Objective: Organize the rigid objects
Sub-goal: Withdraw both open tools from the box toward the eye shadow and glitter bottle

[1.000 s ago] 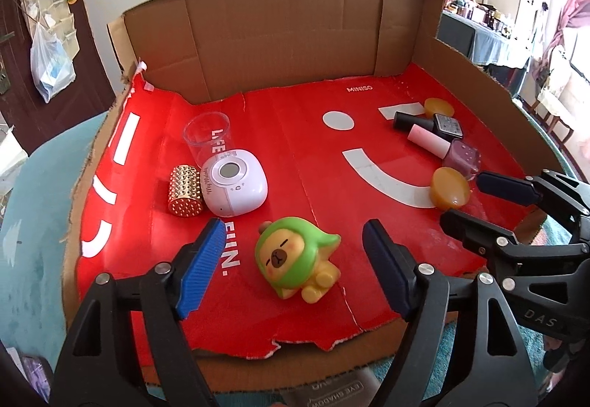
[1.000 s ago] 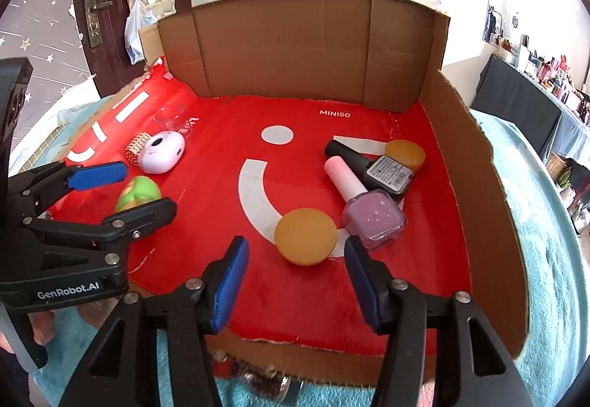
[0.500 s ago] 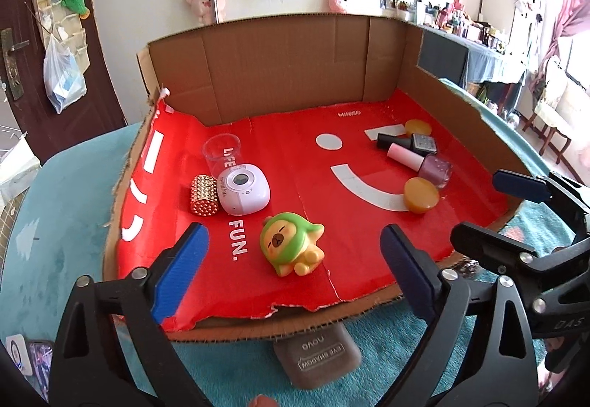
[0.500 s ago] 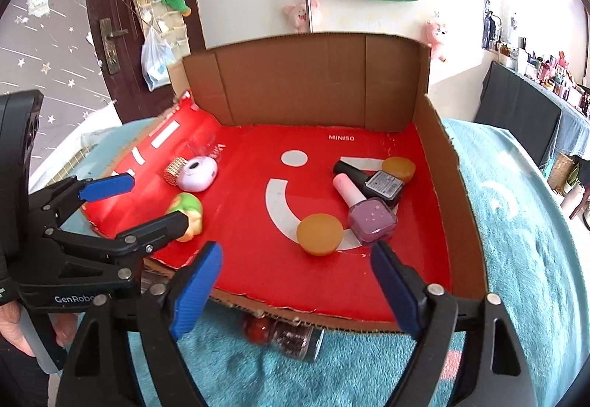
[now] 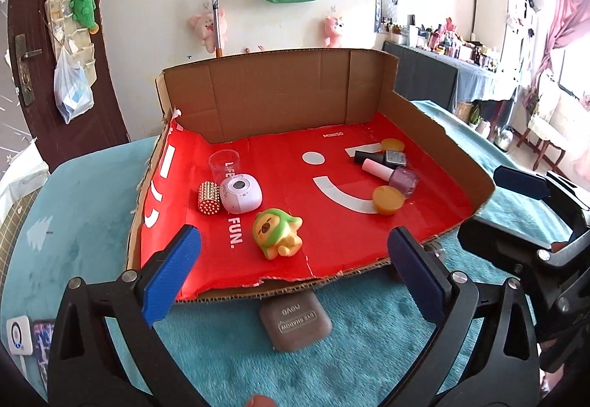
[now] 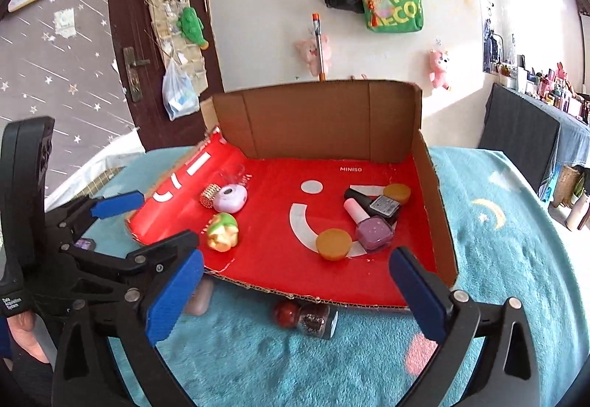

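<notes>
- You've pulled both grippers back and up since a second ago: the green toy (image 5: 277, 231) was right between the left gripper (image 5: 291, 266) pads, the orange puck (image 6: 333, 244) just ahead of the right gripper (image 6: 297, 290); now both lie in the tray well ahead of the fingers.
- Both sets of jaws have just been opening; now they stand wide apart, nothing between the pads on either side.
- Done so far, as I read it: seven-odd items sit on the red liner of the cardboard tray (image 5: 435, 119).
- Left cluster: clear cup (image 5: 225, 165), studded gold cylinder (image 5: 209, 197) touching the white round gadget (image 5: 241, 193), green toy on its side just in front.
- Right cluster: black bottle (image 5: 379, 158) and pink nail polish (image 5: 392, 176) lying down side by side, touching; one orange puck in front of them, a second orange puck (image 5: 392, 145) behind.
- Left to do, judging by what's outside: brown eyeshadow case (image 5: 295, 322) on the teal cloth (image 5: 221, 351) just under the tray's front edge, and a red-capped glitter bottle (image 6: 308, 316) also just outside that edge.
- Pinkish thing (image 6: 199, 296) behind the right gripper's left pad: likely that same case, can't tell.
- So mostly sorted; probably two pickups remain. Glitter bottle is round, could roll when you close on it.
</notes>
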Available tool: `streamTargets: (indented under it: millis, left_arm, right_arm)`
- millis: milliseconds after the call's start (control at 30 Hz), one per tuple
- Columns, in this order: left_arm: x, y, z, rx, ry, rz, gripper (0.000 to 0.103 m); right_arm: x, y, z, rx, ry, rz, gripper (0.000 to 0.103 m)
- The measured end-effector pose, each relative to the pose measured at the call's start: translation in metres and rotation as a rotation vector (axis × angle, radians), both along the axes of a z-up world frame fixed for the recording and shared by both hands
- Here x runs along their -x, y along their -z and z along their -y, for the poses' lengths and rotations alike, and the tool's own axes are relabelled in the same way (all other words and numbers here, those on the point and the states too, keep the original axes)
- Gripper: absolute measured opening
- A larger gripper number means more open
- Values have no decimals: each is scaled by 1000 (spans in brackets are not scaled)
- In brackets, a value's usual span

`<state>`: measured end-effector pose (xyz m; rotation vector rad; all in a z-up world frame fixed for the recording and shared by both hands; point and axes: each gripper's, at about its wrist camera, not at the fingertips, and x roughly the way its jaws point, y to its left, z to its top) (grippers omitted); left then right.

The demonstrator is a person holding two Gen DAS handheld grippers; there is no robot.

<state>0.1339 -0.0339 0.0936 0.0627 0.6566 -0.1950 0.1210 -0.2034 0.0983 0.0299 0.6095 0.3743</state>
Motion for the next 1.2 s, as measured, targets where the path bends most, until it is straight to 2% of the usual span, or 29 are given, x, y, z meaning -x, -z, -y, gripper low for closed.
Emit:
streamTargets:
  millis: [700, 1200]
  left_arm:
    - [46, 12, -2, 7, -32, 20, 103]
    - [61, 40, -5, 26, -35, -46, 103]
  right_arm:
    - [40, 6, 8, -1, -28, 53, 103]
    - [46, 29, 7, 8, -28, -13, 103]
